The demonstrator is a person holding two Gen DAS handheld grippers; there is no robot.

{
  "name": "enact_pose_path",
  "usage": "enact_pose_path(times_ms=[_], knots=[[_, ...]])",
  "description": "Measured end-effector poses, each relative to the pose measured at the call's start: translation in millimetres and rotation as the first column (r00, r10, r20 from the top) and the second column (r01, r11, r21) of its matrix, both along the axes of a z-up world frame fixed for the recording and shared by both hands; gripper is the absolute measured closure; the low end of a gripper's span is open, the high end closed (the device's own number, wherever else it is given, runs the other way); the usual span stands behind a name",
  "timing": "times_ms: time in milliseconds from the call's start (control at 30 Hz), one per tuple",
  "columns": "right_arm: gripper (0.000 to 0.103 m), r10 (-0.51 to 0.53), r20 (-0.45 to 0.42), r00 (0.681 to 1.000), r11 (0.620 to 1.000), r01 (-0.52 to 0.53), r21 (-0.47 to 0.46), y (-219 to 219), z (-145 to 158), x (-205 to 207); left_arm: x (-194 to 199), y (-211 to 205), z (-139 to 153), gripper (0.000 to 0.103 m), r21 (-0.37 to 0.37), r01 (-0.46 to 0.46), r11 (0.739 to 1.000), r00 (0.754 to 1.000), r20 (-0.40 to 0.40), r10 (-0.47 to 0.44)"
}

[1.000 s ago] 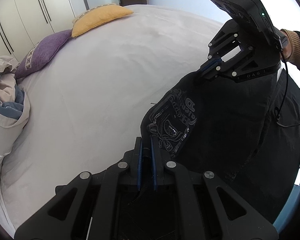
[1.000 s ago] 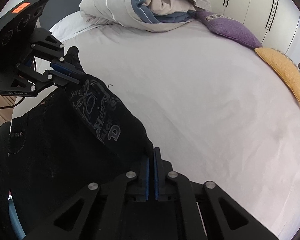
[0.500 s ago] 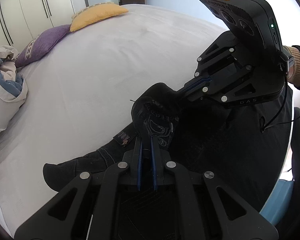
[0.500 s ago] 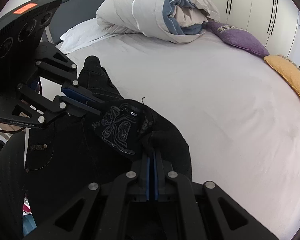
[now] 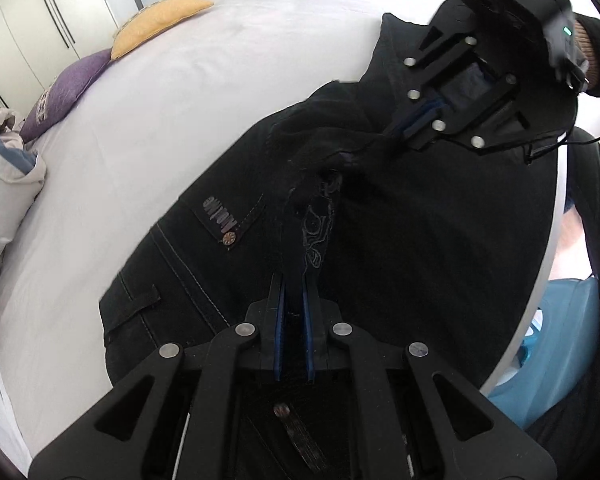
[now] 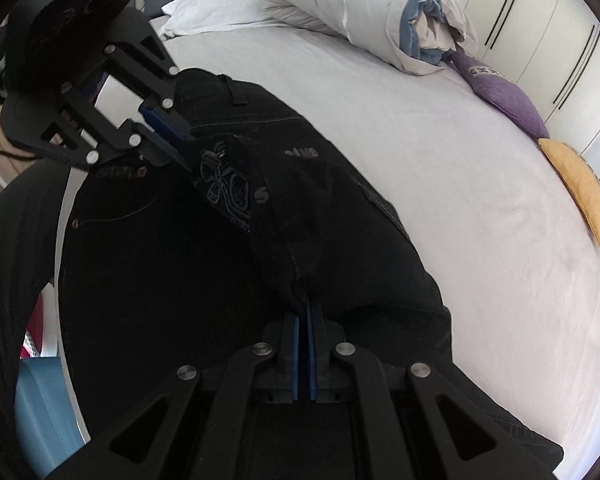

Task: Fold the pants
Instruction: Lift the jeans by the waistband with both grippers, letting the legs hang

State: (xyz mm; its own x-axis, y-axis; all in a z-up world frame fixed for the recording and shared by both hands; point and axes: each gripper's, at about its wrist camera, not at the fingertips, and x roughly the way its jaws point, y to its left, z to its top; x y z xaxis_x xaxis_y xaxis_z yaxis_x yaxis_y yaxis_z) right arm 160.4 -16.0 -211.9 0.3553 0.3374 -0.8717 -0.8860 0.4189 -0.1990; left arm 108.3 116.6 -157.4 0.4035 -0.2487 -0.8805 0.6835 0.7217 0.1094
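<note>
White bed (image 5: 228,80) fills our view, with black pants (image 5: 400,240) spread along its near edge. Our left hand-held gripper (image 5: 294,300) and right hand-held gripper (image 6: 305,316) each pinch a raised fold of that fabric.

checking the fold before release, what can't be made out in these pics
- Pant leg hems: hidden in both views, under the black pants fabric and off the frame edge.
- Left hand-held gripper grip: dark folds mask how many layers it pinches.
- Right hand-held gripper: same.
- Stitched emblem: crumpled, unreadable.
</note>
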Motion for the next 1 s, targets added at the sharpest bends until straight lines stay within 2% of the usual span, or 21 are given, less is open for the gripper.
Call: enact_pose_path(times_ms=[100, 233, 467, 633, 833, 1000], knots=[[0.099, 0.050, 0.056, 0.997, 0.995, -0.045, -0.083, 3, -11, -31, -19, 5, -5, 0.096, 0.016, 0.001, 1.000, 1.000, -0.008, -0.001], [0.099, 0.094, 0.064, 0.994, 0.988, -0.085, -0.128, 7, -20, -62, -49, 4, -12, 0.096, 0.072, 0.043, 0.996, 0.999, 0.002, -0.044], [0.099, 0.224, 0.142, 0.964, 0.943, -0.178, -0.280, 8, -37, -108, -102, -8, -24, 0.096, 0.148, 0.148, 0.978, 0.989, 0.002, -0.150], [0.099, 0.218, 0.145, 0.965, 0.945, -0.171, -0.279, 8, -32, -108, -118, 0, -30, 0.096, 0.172, 0.180, 0.969, 0.983, -0.002, -0.182], [0.099, 0.226, 0.160, 0.961, 0.943, -0.174, -0.284, 17, -33, -122, -105, 5, -30, 0.096, 0.161, 0.185, 0.970, 0.983, -0.020, -0.184], [0.099, 0.227, 0.171, 0.959, 0.941, -0.171, -0.292, 25, -36, -130, -112, 9, -34, 0.096, 0.172, 0.210, 0.963, 0.978, -0.033, -0.207]])
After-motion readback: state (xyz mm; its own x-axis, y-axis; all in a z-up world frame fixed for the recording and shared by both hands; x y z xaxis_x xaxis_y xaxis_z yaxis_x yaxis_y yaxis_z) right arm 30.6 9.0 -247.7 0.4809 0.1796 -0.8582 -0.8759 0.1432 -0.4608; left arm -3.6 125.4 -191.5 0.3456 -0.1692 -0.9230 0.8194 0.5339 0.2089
